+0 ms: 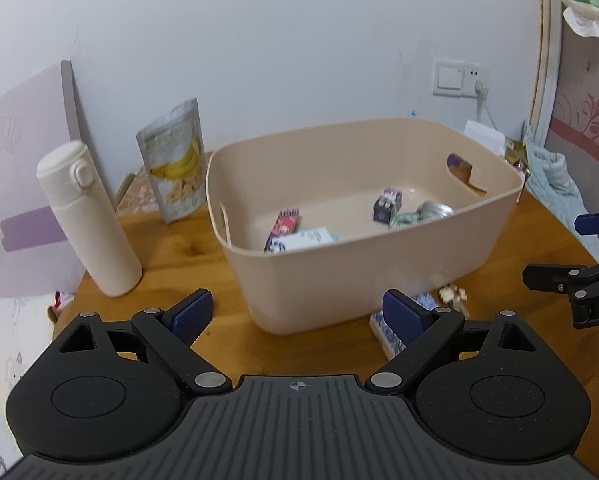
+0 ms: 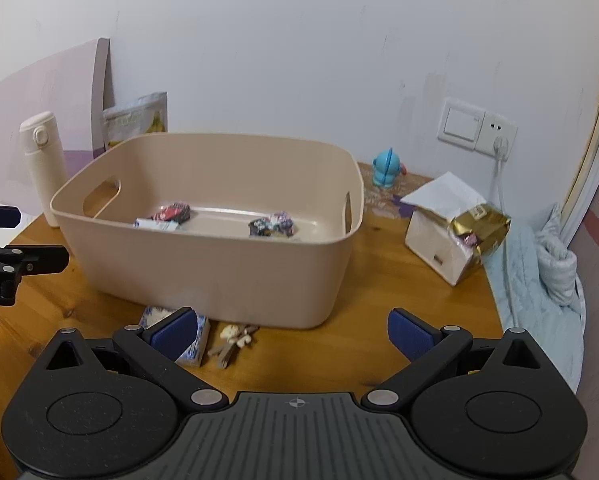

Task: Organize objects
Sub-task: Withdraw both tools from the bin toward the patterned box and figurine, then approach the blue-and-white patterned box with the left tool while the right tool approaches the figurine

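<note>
Our left claw (image 1: 297, 316) stands wide apart with nothing between its blue pads (image 1: 191, 316), and our right claw (image 2: 295, 330) is spread just as wide and just as empty. Just ahead of both, on the wooden table (image 2: 39, 332), we see a blue-and-white patterned packet (image 2: 197, 340) partly behind the right claw's left pad, and a small pale figurine (image 2: 235, 338) lying beside it. Beyond these sits the beige plastic bin (image 1: 339, 280), straight ahead of both claws, holding a red-and-black box (image 1: 285, 222), a white-and-blue packet (image 1: 311, 238), a dark purple packet (image 1: 387, 204) and a silvery tin (image 1: 435, 210). Left of the left claw, beside the bin, we find a cream flask (image 1: 89, 220) and a banana-chip pouch (image 1: 175, 166). Right of the right claw we see a white tissue box (image 2: 439, 240) with a gold wrapper (image 2: 481, 232) against it, and a blue toy (image 2: 385, 170) by the wall
</note>
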Tool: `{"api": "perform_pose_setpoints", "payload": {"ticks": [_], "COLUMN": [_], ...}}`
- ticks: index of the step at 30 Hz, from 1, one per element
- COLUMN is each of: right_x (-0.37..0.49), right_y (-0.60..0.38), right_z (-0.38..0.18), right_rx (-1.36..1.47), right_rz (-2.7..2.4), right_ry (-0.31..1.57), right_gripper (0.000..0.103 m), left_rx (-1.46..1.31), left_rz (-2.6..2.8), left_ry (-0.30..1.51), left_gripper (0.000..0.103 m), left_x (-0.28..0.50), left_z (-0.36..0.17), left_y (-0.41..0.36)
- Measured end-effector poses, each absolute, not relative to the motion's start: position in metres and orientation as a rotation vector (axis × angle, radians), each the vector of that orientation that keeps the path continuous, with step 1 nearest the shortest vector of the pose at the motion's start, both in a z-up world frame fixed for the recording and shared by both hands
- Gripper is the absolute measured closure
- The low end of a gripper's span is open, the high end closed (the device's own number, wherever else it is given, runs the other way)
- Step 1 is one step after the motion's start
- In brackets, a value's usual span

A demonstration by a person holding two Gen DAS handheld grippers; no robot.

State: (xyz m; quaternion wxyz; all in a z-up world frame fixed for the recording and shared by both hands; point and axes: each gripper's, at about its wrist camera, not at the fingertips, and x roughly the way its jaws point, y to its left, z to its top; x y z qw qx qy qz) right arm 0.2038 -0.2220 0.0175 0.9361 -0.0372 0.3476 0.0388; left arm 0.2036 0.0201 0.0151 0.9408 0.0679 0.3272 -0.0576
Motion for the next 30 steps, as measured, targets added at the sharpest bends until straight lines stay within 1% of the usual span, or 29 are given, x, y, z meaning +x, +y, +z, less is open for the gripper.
{"api": "perform_pose_setpoints", "payload": {"ticks": [17, 30], "right_x": [0.196, 0.205], "right_y": [-0.221, -0.225], "right_z": [-0.020, -0.055], "right_rx": [-0.065, -0.042], "right_rz": [0.079, 0.079], "right_ry": [0.799, 0.867], "right_gripper": [0.000, 0.000], "left_rx": [0.148, 0.109], "left_rz": [-0.144, -0.167], "left_ry": [0.793, 0.856], "left_gripper": [0.010, 0.010], "left_x": [0.205, 0.219], "left_z": [-0.036, -0.061], "left_y": [0.009, -0.011]}}
